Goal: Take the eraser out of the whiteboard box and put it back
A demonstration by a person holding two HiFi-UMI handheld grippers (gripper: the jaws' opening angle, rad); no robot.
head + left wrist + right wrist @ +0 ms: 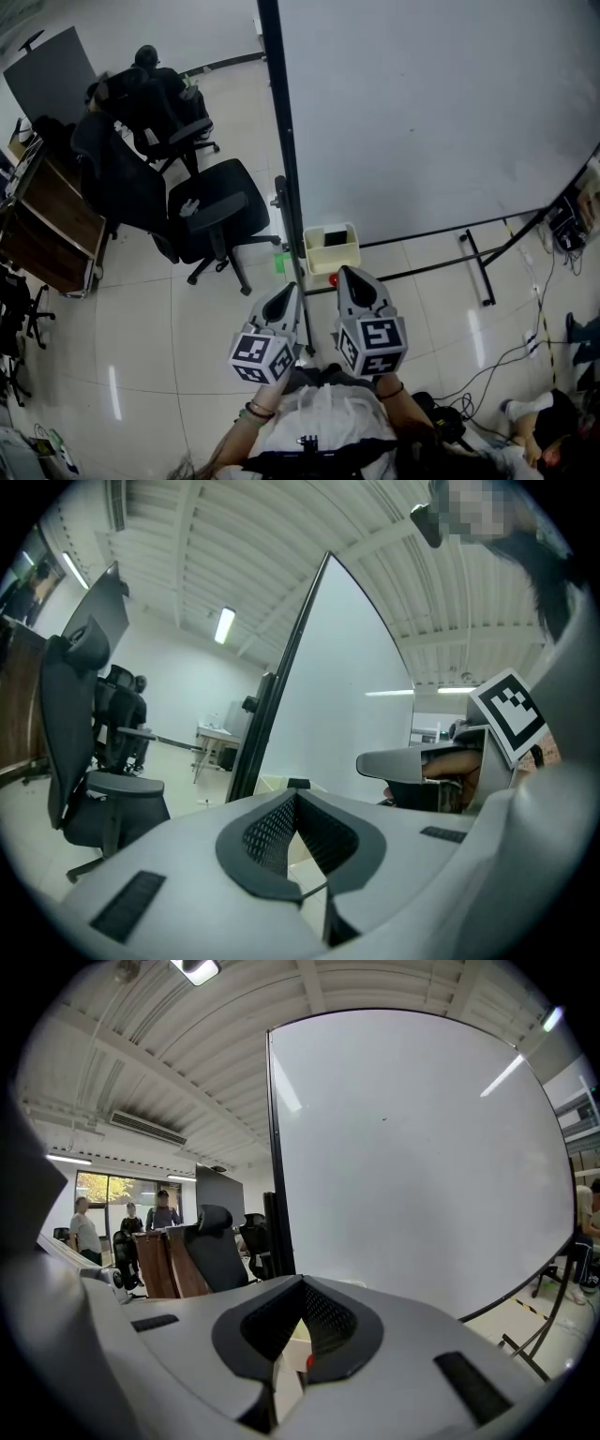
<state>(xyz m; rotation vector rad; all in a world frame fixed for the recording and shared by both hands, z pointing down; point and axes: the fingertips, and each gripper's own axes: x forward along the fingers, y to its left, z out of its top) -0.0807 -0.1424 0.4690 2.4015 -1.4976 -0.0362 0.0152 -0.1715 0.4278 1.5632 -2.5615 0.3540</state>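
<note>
Task not begun. Eraser (335, 237) lies in box (330, 262) at the whiteboard's (422, 112) lower edge. Left gripper (286, 298) and right gripper (354, 286) hover near it, jaws clenched, empty. Remaining: lift out, return.

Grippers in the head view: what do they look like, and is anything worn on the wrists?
The left gripper and right gripper are pale grey tapered shells with a dark mesh lining. Each carries a white cube printed with black square markers. A dark band circles the left wrist, and a thinner band circles the right.
</note>
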